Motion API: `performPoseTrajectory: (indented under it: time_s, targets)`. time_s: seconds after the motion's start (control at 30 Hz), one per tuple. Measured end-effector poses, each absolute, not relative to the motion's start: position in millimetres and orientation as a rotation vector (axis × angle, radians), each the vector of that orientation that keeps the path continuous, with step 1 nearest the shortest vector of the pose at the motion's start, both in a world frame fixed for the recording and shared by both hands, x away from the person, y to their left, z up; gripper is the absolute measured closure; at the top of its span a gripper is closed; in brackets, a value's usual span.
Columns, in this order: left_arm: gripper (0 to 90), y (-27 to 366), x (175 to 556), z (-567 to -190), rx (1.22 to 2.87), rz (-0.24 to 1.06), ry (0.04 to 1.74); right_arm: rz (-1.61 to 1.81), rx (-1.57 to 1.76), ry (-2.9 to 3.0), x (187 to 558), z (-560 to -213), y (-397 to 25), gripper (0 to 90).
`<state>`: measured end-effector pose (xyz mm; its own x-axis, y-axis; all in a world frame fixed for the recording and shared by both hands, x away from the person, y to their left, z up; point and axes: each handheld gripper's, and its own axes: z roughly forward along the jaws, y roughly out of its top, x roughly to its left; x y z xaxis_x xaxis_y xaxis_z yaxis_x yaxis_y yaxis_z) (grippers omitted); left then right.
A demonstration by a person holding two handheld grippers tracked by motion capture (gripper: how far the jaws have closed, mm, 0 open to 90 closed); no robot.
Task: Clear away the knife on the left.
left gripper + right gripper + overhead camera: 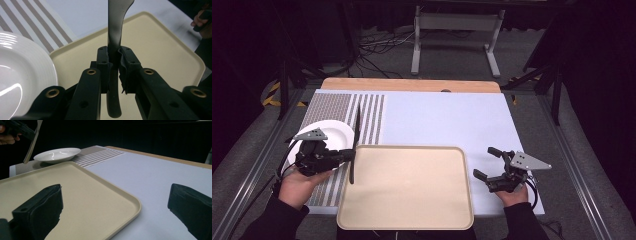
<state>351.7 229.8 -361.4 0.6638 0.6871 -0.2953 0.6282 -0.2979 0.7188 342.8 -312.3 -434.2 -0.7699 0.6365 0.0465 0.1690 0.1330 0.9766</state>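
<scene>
Clamping a slim, stiff, light knife mid-handle, the left gripper fingers grip tight over the tray; right gripper fingers gape empty

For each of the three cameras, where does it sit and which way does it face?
High view: above the person's side, facing forward and down on tray; forearms, both grippers show.
Left gripper view: rides the left gripper, facing along its jaws, shut on a dark utensil.
Right gripper view: rides the right gripper, jaws apart, facing across the tray.
All share tray and white plate.
</scene>
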Motion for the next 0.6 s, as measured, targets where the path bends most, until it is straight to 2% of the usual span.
performPoseTrajectory:
  time_s: [0.6]
  targets:
    - [79.5,207.0,344.6,-388.3,2.216,-0.07,1.064,1.668,0.779,2.028,342.6,-434.0,-312.5,0.7]
